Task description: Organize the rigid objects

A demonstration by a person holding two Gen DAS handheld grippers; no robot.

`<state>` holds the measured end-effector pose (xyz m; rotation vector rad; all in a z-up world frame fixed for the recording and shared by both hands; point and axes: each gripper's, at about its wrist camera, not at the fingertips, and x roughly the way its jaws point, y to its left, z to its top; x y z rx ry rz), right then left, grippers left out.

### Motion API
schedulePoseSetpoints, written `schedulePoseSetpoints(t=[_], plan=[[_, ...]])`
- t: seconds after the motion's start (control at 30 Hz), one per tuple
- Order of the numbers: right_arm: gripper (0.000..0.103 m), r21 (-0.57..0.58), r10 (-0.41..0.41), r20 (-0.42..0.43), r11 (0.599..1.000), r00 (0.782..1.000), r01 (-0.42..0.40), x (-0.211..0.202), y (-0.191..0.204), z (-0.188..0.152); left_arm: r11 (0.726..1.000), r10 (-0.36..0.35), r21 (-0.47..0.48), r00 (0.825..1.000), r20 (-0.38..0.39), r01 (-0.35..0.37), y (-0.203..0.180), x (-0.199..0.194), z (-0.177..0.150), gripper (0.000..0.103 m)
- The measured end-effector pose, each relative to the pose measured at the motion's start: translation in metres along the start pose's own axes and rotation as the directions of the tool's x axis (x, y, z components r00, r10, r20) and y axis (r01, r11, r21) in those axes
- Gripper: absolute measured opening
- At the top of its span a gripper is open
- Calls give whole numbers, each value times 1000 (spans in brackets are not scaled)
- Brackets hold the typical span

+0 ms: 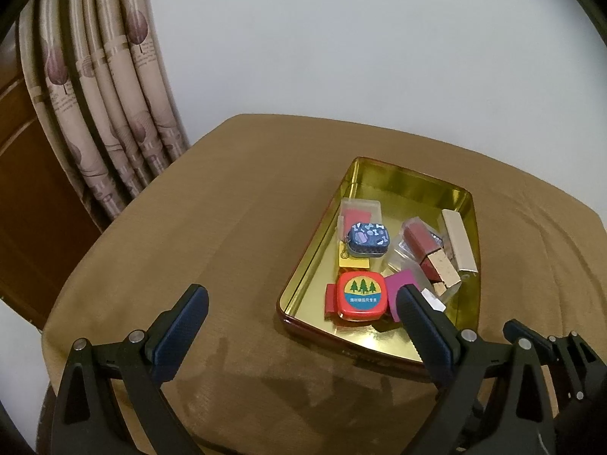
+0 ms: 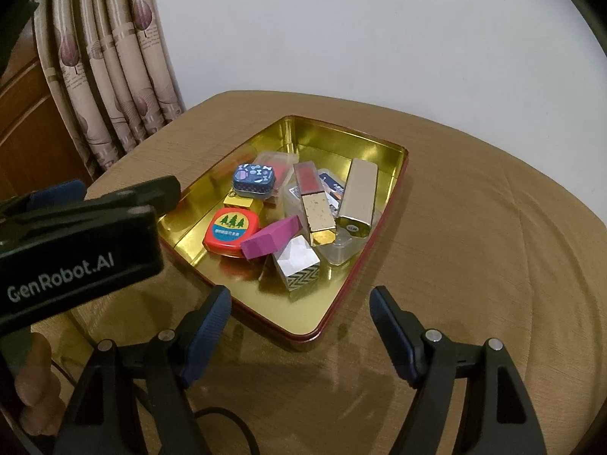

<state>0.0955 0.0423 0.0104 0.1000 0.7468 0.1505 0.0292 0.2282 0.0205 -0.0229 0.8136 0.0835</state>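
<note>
"GenRobot.AI" legible in white on black housing of left gripper (image 2: 125,197). Red tape measure (image 2: 230,232) labelled with three green trees over a blue band; small script unreadable. Gold tin tray (image 2: 322,318), red outside, on tan tablecloth (image 2: 474,265), holding blue patterned tin (image 2: 253,178), magenta block (image 2: 271,241), gold case (image 2: 357,197), red-and-gold lipstick (image 2: 314,202), silver chevron box (image 2: 297,265), clear plastic boxes. Left gripper (image 1: 303,299) spread wide, empty, right finger over tray's near edge. Right gripper (image 2: 301,305) likewise spread, empty, at tray's near corner.
</note>
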Motion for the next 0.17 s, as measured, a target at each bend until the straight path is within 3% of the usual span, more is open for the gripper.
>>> schedulePoseSetpoints(t=[0.17], plan=[[78,2,0,0,1000,1000,0,0,0,0,1000,2,-1,1000,-6,-2,0,0,1,99]])
